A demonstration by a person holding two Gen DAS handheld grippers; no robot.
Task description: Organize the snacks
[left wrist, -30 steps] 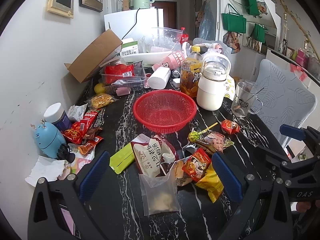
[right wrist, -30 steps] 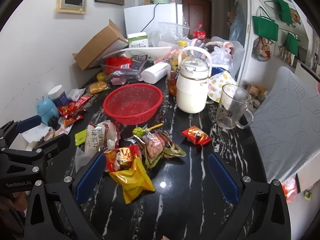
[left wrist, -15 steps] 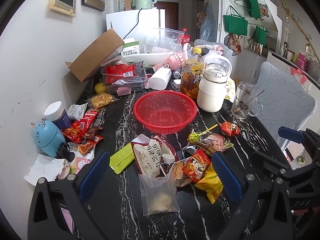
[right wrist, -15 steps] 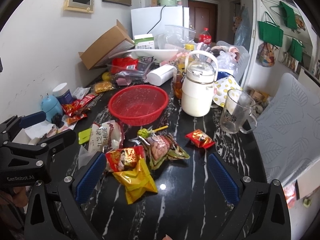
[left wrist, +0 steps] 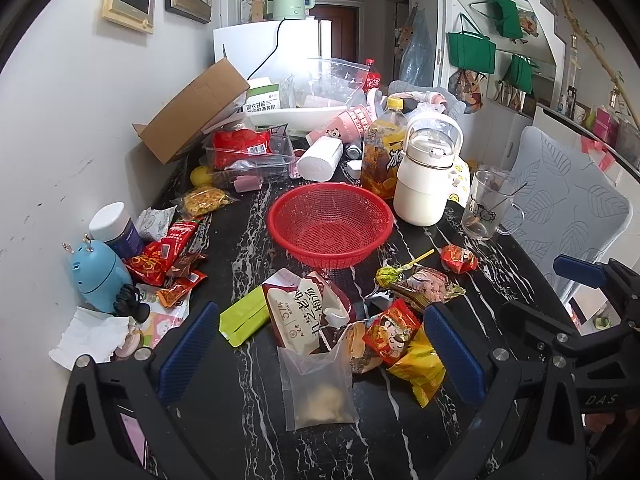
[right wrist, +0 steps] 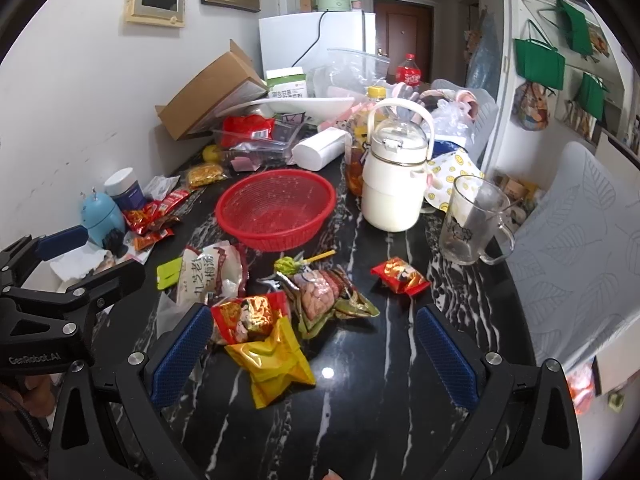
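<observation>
An empty red mesh basket (left wrist: 330,222) (right wrist: 276,208) sits mid-table on the black marble top. In front of it lie loose snacks: a white and brown packet (left wrist: 306,312) (right wrist: 210,274), a clear bag (left wrist: 320,388), a red packet (left wrist: 390,330) (right wrist: 244,316), a yellow packet (right wrist: 274,360), a green lollipop (right wrist: 290,264), a pink-filled pack (right wrist: 320,292) and a small red pack (right wrist: 400,276). My left gripper (left wrist: 320,354) hovers open above the near snacks. My right gripper (right wrist: 314,354) also stands open, over the yellow packet, holding nothing.
A white jug (right wrist: 394,176), a glass mug (right wrist: 468,220), a juice bottle (left wrist: 380,152) and a cardboard box (left wrist: 192,114) crowd the back. A blue gadget (left wrist: 100,274), a jar and more red packets (left wrist: 166,252) line the left wall. A grey chair (right wrist: 580,248) stands right.
Both views have crept slightly forward and tilted up a little; the snacks and basket lie where they were, and both grippers stay open.
</observation>
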